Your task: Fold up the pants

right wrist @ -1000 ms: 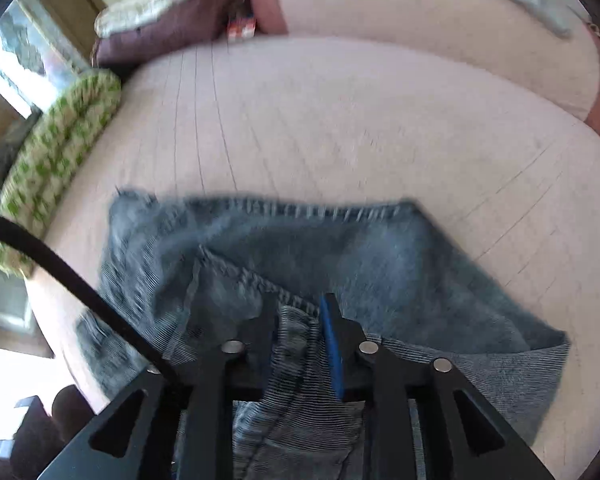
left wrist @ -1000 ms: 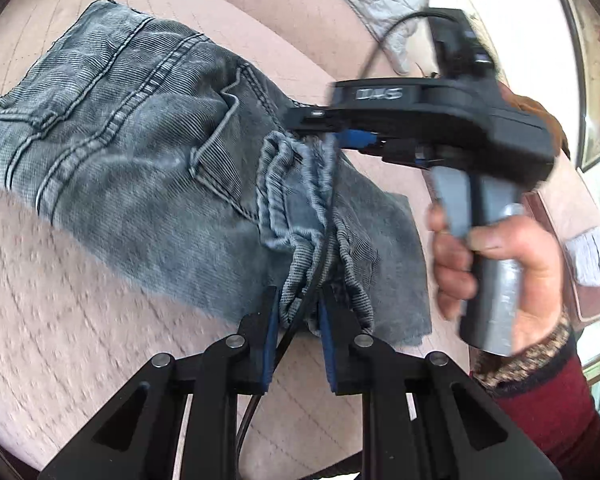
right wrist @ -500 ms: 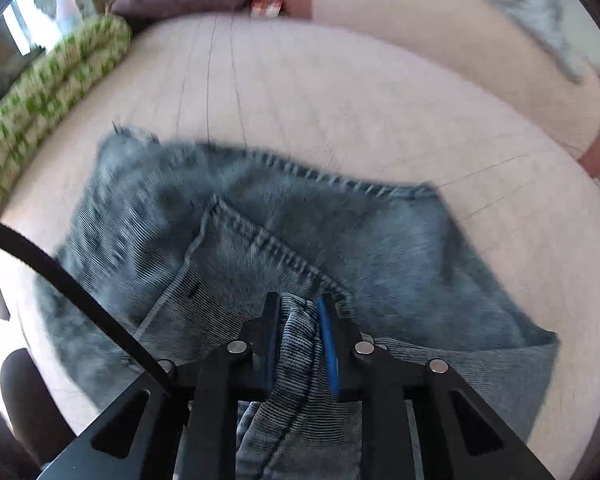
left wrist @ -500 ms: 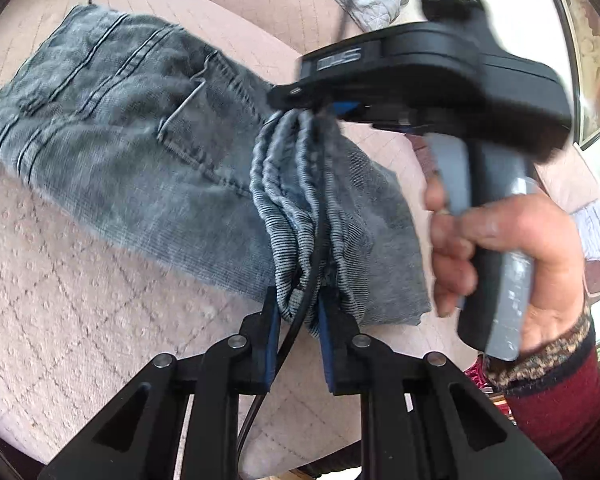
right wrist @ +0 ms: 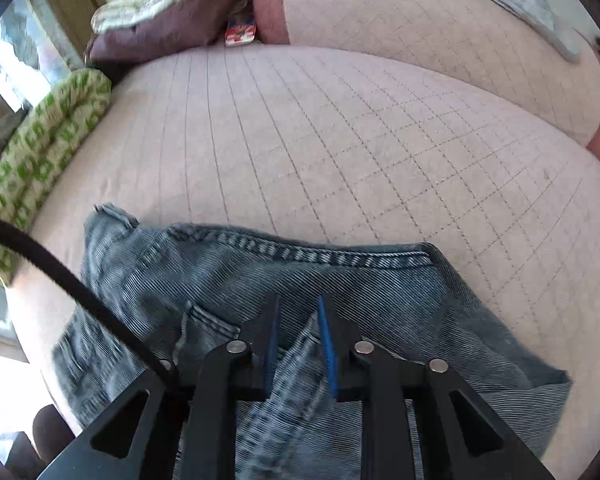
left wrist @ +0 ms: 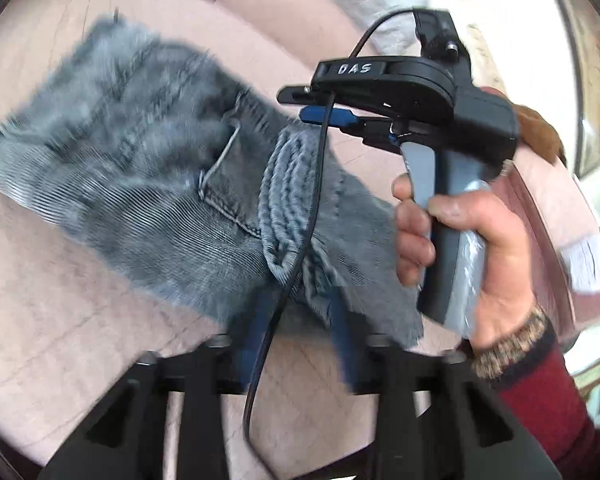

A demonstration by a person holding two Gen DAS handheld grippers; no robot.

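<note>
grey denim pants (left wrist: 148, 168) lie on the quilted pink cushion (right wrist: 340, 152), already doubled over into a short wide bundle, back pocket facing up. a bunched ridge of hem or waistband seams (left wrist: 288, 200) runs across the top layer from one gripper to the other, likely the edge just carried over for the fold.

left gripper (left wrist: 298, 320): jaws have just been opening and stand apart, blue pads either side of the near end of the ridge, cloth between them but no longer pinched. reads as a release after laying the fold down.

right gripper (left wrist: 320, 106), seen from the left wrist, hovers over the far end of the ridge, held by a hand (left wrist: 460, 248) in a dark red sleeve. in its own view (right wrist: 298, 344) the jaws have just been opening too; they are parted, with a fold of denim rising between the pads, not clearly squeezed.

a black cable (left wrist: 300, 240) drapes over the ridge and through the left jaws; snag risk.

judgement: fold placed, both ends being let go; smoothing or one more fold is probably next.
</note>
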